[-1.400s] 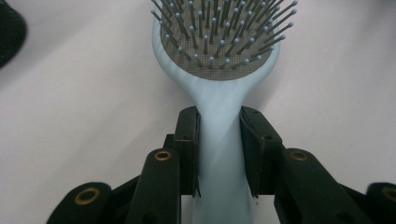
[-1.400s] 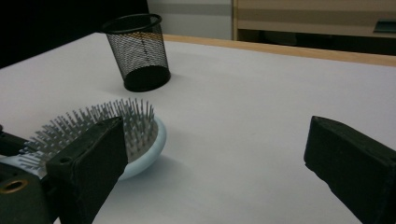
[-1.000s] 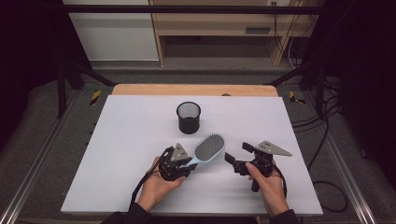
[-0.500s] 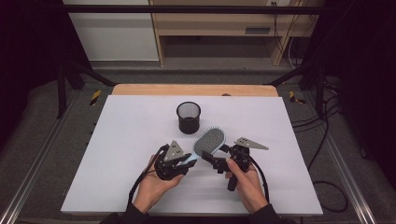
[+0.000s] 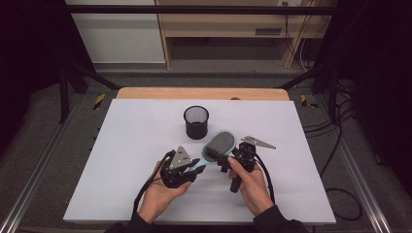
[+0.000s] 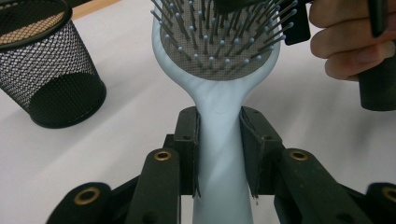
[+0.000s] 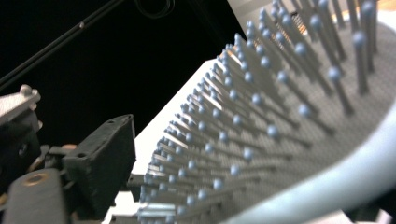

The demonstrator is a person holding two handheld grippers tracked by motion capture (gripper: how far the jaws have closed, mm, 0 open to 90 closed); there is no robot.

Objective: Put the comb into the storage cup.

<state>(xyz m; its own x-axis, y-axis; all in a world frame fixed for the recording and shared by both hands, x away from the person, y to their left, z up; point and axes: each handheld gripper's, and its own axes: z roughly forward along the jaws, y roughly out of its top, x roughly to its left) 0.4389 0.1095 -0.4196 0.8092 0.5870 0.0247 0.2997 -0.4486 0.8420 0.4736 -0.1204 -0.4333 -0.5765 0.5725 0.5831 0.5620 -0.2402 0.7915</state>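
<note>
A pale blue hairbrush [image 5: 219, 144] with a grey bristle pad hangs just above the white table [image 5: 121, 145], bristles up. My left gripper [image 5: 197, 167] is shut on its handle; in the left gripper view both pads [image 6: 187, 149] press the handle [image 6: 219, 154]. My right gripper [image 5: 221, 158] has come to the brush head from the right and stands open around it. In the right gripper view the bristles [image 7: 289, 121] lie close beside one black pad [image 7: 100, 158]; the other jaw is hidden.
A black mesh cup [image 5: 196, 122] stands upright just behind the brush, also at upper left in the left gripper view [image 6: 46, 79]. A wooden strip [image 5: 201, 93] edges the table's far side. Cables [image 5: 265, 174] trail from the grippers.
My right gripper has moved left from the table's right half up to the brush head. The left gripper lifted and tilted the brush slightly towards it.
</note>
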